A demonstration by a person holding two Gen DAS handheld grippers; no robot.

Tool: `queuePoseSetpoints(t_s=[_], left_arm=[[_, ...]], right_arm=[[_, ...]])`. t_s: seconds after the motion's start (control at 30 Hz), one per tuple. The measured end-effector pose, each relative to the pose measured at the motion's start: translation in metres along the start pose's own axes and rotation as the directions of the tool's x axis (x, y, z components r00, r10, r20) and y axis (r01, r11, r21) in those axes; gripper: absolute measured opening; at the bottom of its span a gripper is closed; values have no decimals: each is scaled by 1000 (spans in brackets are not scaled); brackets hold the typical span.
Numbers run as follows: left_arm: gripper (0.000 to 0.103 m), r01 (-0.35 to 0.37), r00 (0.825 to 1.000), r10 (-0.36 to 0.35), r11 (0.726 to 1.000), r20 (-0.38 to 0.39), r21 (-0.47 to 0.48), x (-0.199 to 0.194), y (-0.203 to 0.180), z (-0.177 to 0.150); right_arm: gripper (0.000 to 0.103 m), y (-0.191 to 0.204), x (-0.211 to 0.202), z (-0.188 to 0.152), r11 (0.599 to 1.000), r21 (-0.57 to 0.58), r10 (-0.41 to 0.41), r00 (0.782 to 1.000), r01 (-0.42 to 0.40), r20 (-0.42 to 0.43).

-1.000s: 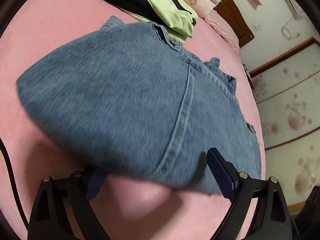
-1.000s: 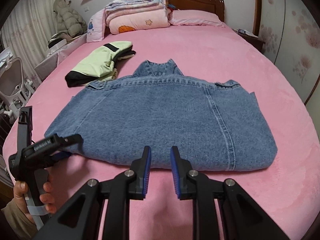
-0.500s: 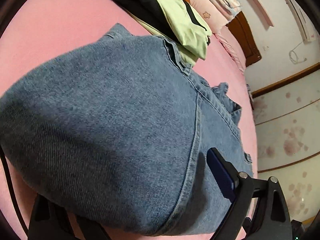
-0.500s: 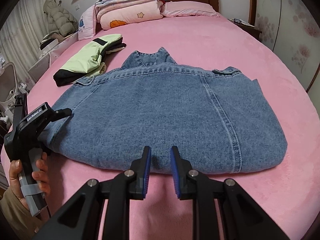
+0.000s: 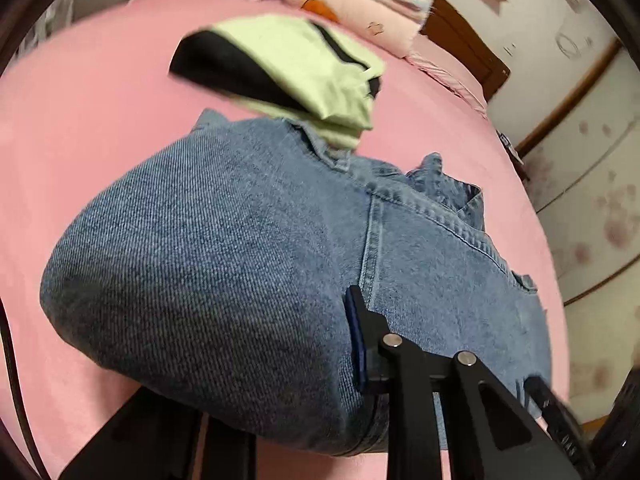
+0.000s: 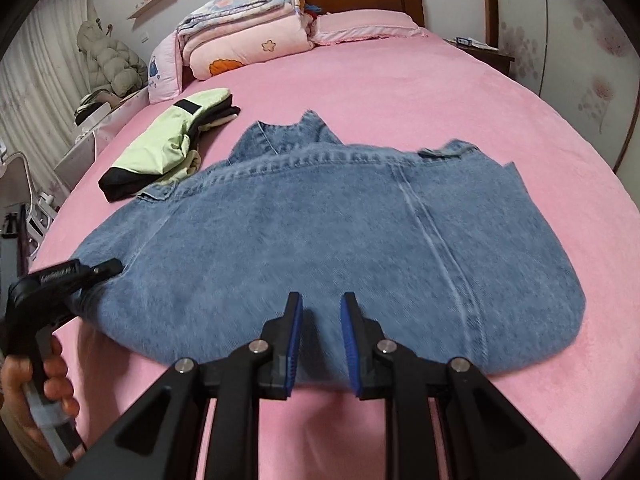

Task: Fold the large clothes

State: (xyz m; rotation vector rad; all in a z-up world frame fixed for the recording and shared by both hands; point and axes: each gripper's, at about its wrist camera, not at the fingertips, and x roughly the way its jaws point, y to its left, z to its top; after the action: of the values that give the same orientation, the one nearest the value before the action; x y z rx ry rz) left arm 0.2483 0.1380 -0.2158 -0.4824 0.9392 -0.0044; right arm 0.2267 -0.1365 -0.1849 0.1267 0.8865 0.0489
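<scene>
A blue denim jacket [image 6: 328, 232] lies folded and spread flat on the pink bed [image 6: 400, 92], collar toward the headboard. My left gripper [image 6: 100, 276] is at the jacket's left corner; in the left wrist view the denim [image 5: 224, 260] fills the space between its jaws, one fingertip [image 5: 356, 320] shows above the cloth and the other is hidden under it. My right gripper [image 6: 320, 328] is at the jacket's near edge, jaws a little apart with the fold of denim between them.
A folded light-green and black garment [image 6: 172, 148] lies on the bed just beyond the jacket's left shoulder. Folded quilts [image 6: 244, 36] and a pillow [image 6: 360, 28] are stacked at the wooden headboard. A wardrobe wall stands at the right.
The left gripper pushed onto the jacket's corner and its jaws closed in on the denim. The right gripper moved forward until the jacket's near edge sits between its jaws.
</scene>
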Motion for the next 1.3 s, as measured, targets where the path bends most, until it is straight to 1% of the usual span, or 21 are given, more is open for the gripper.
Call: queuePoseSetpoints(t_s=[0.1, 0.17, 0.23, 0.3, 0.4, 0.57, 0.63, 0.67, 0.73, 0.77, 0.83, 0.9, 0.93, 1.0, 1.07, 1.1, 1.13, 1.17, 1.2, 1.27, 1.3], left_arm=[[20, -22, 999, 19, 998, 41, 62, -12, -15, 1], [20, -34, 997, 27, 994, 72, 104, -20, -25, 3], [19, -38, 995, 25, 990, 93, 139, -27, -36, 5], [18, -39, 993, 18, 981, 114, 191, -34, -55, 3], [17, -65, 985, 15, 955, 174, 289, -47, -91, -3], [16, -30, 978, -53, 921, 200, 389, -61, -155, -4], [16, -25, 976, -71, 904, 207, 426, -63, -180, -7], [16, -23, 975, -81, 891, 209, 454, -63, -196, -11], [16, -18, 975, -94, 870, 202, 492, -57, -221, -18], [16, -7, 976, -103, 861, 189, 508, -53, -234, -24], [16, 18, 980, -120, 848, 160, 529, -41, -254, -37], [16, 37, 984, -125, 833, 124, 552, -25, -274, -54], [16, 49, 986, -128, 828, 103, 559, -18, -281, -62], [16, 64, 990, -126, 807, 65, 587, -1, -296, -83], [16, 51, 996, -88, 773, 27, 632, 19, -311, -106], [16, 37, 998, -56, 747, 8, 663, 31, -320, -120], [16, 25, 999, -35, 729, 1, 684, 39, -323, -132], [16, 12, 1000, -14, 711, -3, 703, 46, -326, -141], [16, -1, 1000, 0, 701, 1, 713, 50, -330, -147], [16, -11, 1000, 5, 697, 11, 717, 50, -334, -147], [16, -1, 1000, -3, 709, 4, 705, 48, -334, -144]], right_arm=[[15, 17, 10, 8, 999, -46, 14, 1000, -13, 13], [13, 26, 20, 9, 997, -77, 28, 1000, -28, 0], [13, 34, 37, 4, 992, -113, 45, 998, -50, -49], [12, 36, 57, -6, 990, -141, 17, 995, -30, -95], [10, 31, 64, -12, 991, -125, 29, 996, -40, -87], [10, 24, 59, -9, 990, -124, 63, 994, -74, -89], [8, 12, 47, -5, 990, -76, 112, 990, -119, -89], [8, 1, 35, -4, 991, -38, 123, 990, -126, -65], [8, -20, 11, -3, 993, 10, 119, 993, -119, -4], [8, -36, -4, -4, 995, 38, 94, 995, -95, 30], [8, -64, -22, -9, 996, 81, 41, 997, -46, 61], [8, -91, -34, -16, 994, 113, -16, 998, 8, 65], [8, -109, -37, -23, 990, 129, -63, 997, 56, 53], [8, -130, -37, -31, 984, 155, -97, 995, 91, 30], [8, -154, -35, -43, 972, 204, -116, 993, 115, -8], [6, -159, -35, -47, 970, 215, -111, 994, 111, -12], [3, -167, -36, -52, 968, 233, -97, 995, 97, -12], [3, -169, -37, -54, 966, 240, -94, 995, 94, -12], [3, -171, -38, -55, 965, 241, -104, 994, 104, -12], [3, -174, -42, -61, 965, 230, -124, 992, 123, -13], [3, -174, -43, -61, 965, 231, -122, 992, 121, -9]])
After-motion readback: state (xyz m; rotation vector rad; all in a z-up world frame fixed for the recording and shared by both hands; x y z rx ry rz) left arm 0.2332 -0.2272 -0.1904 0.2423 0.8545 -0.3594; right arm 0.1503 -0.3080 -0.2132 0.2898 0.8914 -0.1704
